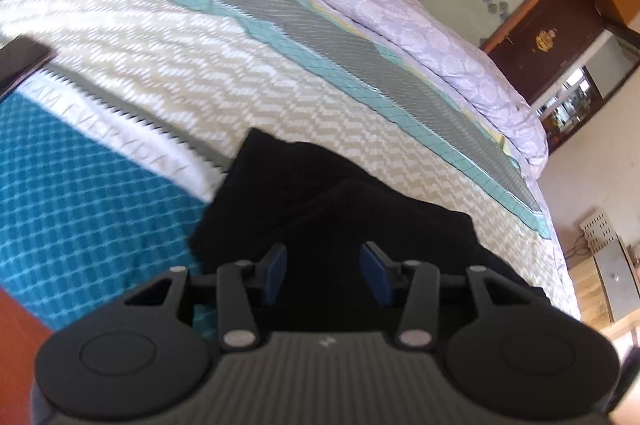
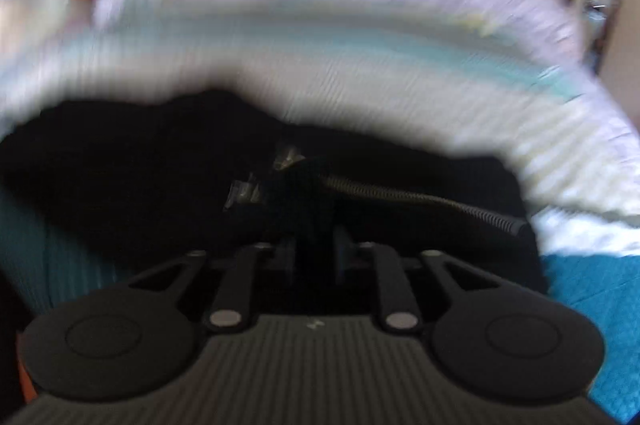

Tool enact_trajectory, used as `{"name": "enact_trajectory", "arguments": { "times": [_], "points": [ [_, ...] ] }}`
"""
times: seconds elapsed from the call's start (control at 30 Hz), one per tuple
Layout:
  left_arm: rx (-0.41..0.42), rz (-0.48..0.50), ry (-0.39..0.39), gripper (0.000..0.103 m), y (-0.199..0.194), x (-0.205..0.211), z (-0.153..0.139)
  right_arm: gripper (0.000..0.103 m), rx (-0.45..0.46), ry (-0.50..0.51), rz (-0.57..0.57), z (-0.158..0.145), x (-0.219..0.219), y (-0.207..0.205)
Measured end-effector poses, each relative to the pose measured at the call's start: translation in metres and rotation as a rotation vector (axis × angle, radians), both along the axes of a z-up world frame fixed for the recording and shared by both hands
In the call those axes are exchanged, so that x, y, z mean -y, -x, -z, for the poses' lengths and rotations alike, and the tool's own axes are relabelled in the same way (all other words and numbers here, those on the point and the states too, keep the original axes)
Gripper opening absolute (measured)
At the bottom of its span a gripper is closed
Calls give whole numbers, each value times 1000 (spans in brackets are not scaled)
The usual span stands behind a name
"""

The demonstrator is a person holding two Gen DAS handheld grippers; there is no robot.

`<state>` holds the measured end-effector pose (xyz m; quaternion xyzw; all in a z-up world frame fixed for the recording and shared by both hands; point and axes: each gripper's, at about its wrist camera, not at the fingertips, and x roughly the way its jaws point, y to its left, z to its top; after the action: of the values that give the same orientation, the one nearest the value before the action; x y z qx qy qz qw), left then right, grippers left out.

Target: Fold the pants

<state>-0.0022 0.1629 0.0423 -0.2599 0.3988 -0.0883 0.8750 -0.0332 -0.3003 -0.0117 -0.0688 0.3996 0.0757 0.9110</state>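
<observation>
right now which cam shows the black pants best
The left wrist view: it is fairly sharp and shows the black pants lying bunched on the patterned bedspread, edges visible. The right wrist view is motion-blurred; there the pants are a dark mass with unclear outline.

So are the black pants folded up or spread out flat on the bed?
Partly folded: the black pants lie bunched on the bed, one layer overlapping another, not spread flat.
</observation>
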Motion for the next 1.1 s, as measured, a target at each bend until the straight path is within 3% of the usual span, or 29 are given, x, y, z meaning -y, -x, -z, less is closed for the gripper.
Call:
{"name": "enact_trajectory", "arguments": {
  "times": [0.07,0.17,0.3,0.43,0.5,0.57,0.6,0.67,0.77,0.83,0.93,1.0,1.03,1.1],
  "points": [
    [5,-21,5,45,8,-14,0,35,45,124,-24,-2,-18,13],
    [22,-62,-2,50,19,-36,1,55,40,68,-60,-29,-12,28],
    [4,-91,57,54,21,-56,12,53,123,-47,-71,-65,-1,50],
    [-36,-99,162,64,9,-57,28,39,168,-206,93,-63,12,38],
    [-43,-87,196,72,5,-55,34,35,86,-247,196,-35,16,24],
    [-41,-83,206,86,4,-51,38,36,-66,-247,232,2,14,15],
    [-44,-80,207,86,3,-49,40,36,-24,-249,246,-1,11,24],
    [-41,-70,223,89,2,-48,43,32,-37,-222,262,-17,0,32],
    [-32,-57,262,97,-3,-45,50,32,70,-273,235,-50,-15,41],
    [-48,-31,266,97,-13,-39,58,32,81,-380,175,-60,-33,41],
    [-78,-30,224,97,-28,-32,70,29,17,-538,77,-53,-73,31],
    [-64,-38,229,96,-34,-31,76,19,-48,-610,10,-40,-105,18],
    [-49,-41,230,93,-35,-31,79,18,-81,-641,-22,-31,-122,15],
    [-37,-48,203,69,-39,-29,83,15,-185,-662,-61,-7,-153,5]
  ]
}}
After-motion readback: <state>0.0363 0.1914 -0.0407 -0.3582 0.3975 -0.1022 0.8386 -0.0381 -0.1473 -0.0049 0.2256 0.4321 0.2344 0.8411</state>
